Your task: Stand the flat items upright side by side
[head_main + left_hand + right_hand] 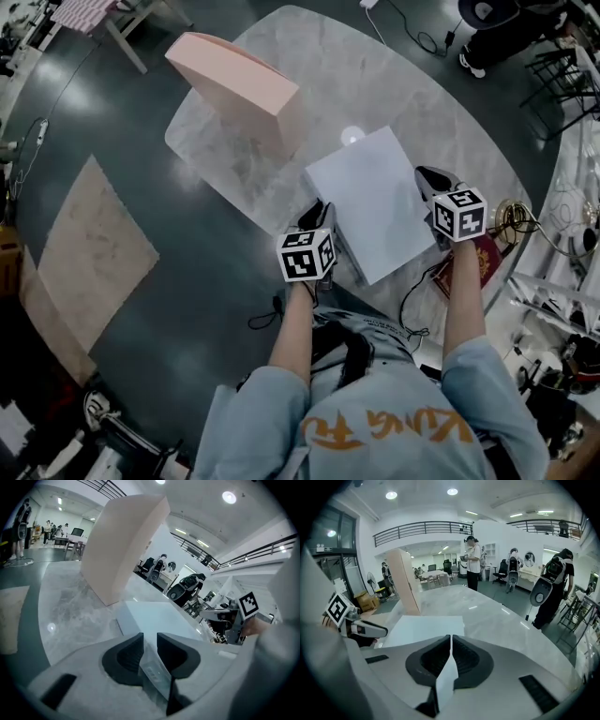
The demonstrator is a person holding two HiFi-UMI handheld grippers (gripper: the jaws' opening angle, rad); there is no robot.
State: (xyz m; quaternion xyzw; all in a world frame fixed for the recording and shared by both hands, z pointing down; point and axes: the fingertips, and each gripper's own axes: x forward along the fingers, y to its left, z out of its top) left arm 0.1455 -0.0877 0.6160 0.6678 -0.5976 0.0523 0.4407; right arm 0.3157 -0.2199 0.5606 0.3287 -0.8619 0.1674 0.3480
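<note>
Both grippers are at the white flat rectangular slab [375,202], which lies just this side of the tall pale-pink block [239,89] already standing upright on the grey marble table [403,84]; the slab looks flat or nearly flat on the table, not yet tipped up; the right gripper [451,641] has its jaws pinched tight on a thin white edge of the slab, on the side away from the pink block; the left gripper [150,641] sits at the slab's near corner with a narrow gap between its jaws, the edge running through that gap, and I don't read a firm pinch there. So this is the pick-up step for the second item, by my reading; next it wants a sure hold at both edges, then a swing up onto one long edge close alongside the pink block, faces parallel; a dark red booklet [483,264] waits beyond the slab from the pink block.
</note>
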